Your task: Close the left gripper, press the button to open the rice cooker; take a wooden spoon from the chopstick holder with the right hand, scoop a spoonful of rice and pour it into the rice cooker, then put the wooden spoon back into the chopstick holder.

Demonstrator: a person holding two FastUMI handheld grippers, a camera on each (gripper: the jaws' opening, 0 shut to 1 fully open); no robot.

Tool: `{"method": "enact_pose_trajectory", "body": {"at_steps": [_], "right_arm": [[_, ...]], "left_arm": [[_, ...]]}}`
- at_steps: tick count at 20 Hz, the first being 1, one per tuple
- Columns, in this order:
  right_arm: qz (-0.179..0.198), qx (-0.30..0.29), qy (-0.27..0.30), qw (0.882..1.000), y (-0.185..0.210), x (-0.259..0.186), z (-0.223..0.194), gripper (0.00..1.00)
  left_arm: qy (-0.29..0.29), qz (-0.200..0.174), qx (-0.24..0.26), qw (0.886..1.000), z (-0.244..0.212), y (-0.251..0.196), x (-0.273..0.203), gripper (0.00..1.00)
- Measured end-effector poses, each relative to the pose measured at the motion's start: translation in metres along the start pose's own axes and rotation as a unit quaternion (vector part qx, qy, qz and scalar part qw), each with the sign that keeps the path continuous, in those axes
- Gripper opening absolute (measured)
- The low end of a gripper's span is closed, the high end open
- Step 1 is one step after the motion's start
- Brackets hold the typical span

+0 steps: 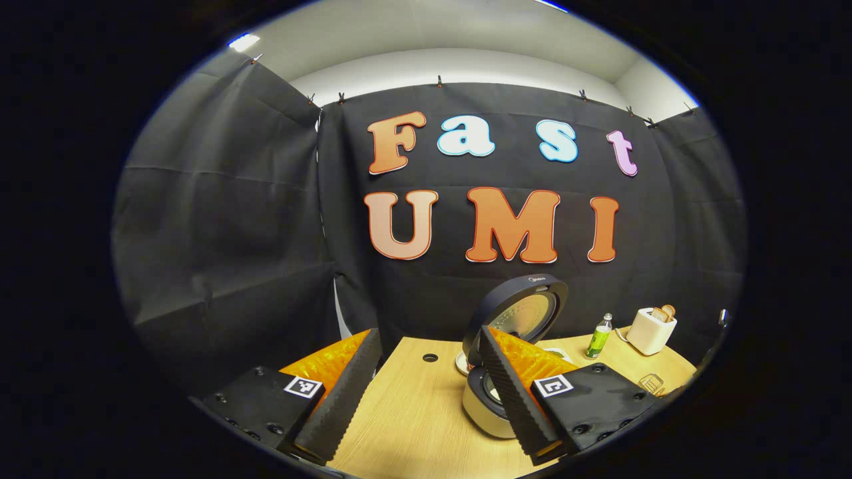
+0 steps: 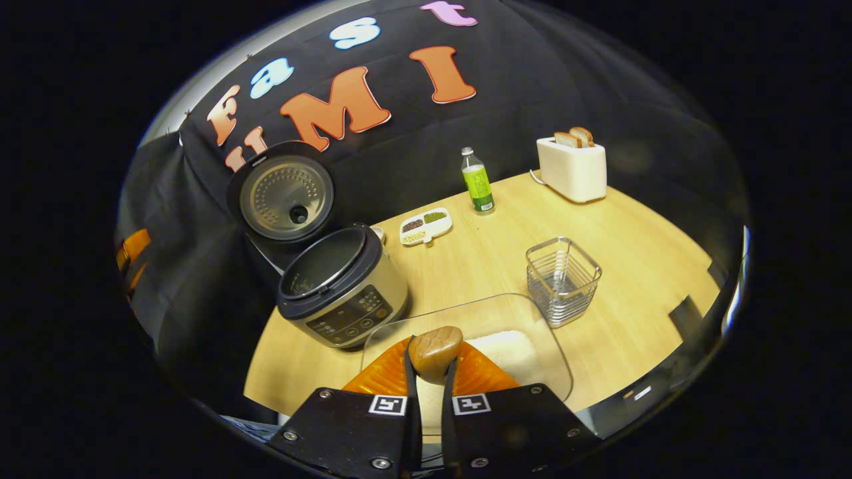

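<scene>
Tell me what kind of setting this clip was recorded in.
Most likely a staged kitchen counter inside a recording booth: a wooden table carries an open rice cooker and a toaster with bread in it, and black cloth hangs behind as the wall.

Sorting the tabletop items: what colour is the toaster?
White, or off-white; the toaster, with bread slices in it, shows best in the right gripper view.

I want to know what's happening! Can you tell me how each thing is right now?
Rice cooker: lid up, open.
Wooden spoon: held over the rice tub.
Rice tub: has rice inside.
Wire holder: upright.
Toaster: bread sticking up.
Bottle: standing, cap on.
Right gripper: squeezing the spoon.
Left gripper: open.
</scene>
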State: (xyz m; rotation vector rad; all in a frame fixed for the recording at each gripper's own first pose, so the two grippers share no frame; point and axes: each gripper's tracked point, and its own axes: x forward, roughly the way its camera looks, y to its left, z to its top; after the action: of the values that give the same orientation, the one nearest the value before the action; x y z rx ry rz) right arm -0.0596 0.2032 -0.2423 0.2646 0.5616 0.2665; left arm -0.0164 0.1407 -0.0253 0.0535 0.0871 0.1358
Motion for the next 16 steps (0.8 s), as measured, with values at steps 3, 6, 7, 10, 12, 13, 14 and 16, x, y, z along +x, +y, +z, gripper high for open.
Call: {"method": "enact_pose_trajectory", "body": {"at_steps": [3, 6, 7, 10, 12, 13, 14, 16], "right_arm": [[0.001, 0.019, -0.001, 1.000, 0.005, 0.005, -0.002, 0.11], [0.005, 0.064, -0.004, 0.998, 0.004, 0.009, -0.001, 0.11], [0.008, 0.086, -0.005, 0.996, 0.002, 0.010, 0.000, 0.11], [0.012, 0.132, -0.007, 0.991, -0.005, 0.015, 0.000, 0.11], [0.013, 0.152, -0.005, 0.988, -0.009, 0.016, 0.000, 0.11], [0.015, 0.166, -0.003, 0.986, -0.011, 0.017, 0.000, 0.11], [0.019, 0.180, 0.000, 0.983, -0.014, 0.017, 0.000, 0.11], [0.038, 0.227, 0.007, 0.973, -0.015, 0.019, 0.000, 0.11]], "left_arm": [[0.001, -0.002, -0.003, 1.000, -0.001, -0.001, 0.002, 0.98], [0.002, -0.002, -0.003, 1.000, -0.002, 0.000, 0.003, 0.98], [0.003, -0.002, -0.003, 1.000, -0.003, 0.000, 0.003, 0.98], [0.006, -0.002, -0.002, 1.000, -0.005, 0.000, 0.003, 0.97], [0.007, -0.002, -0.002, 1.000, -0.004, 0.000, 0.004, 0.97], [0.007, -0.003, -0.004, 1.000, -0.004, 0.000, 0.003, 0.98], [0.006, -0.004, -0.005, 1.000, -0.003, -0.001, 0.004, 0.98], [0.005, -0.006, -0.005, 1.000, -0.002, -0.002, 0.005, 0.98]]}}
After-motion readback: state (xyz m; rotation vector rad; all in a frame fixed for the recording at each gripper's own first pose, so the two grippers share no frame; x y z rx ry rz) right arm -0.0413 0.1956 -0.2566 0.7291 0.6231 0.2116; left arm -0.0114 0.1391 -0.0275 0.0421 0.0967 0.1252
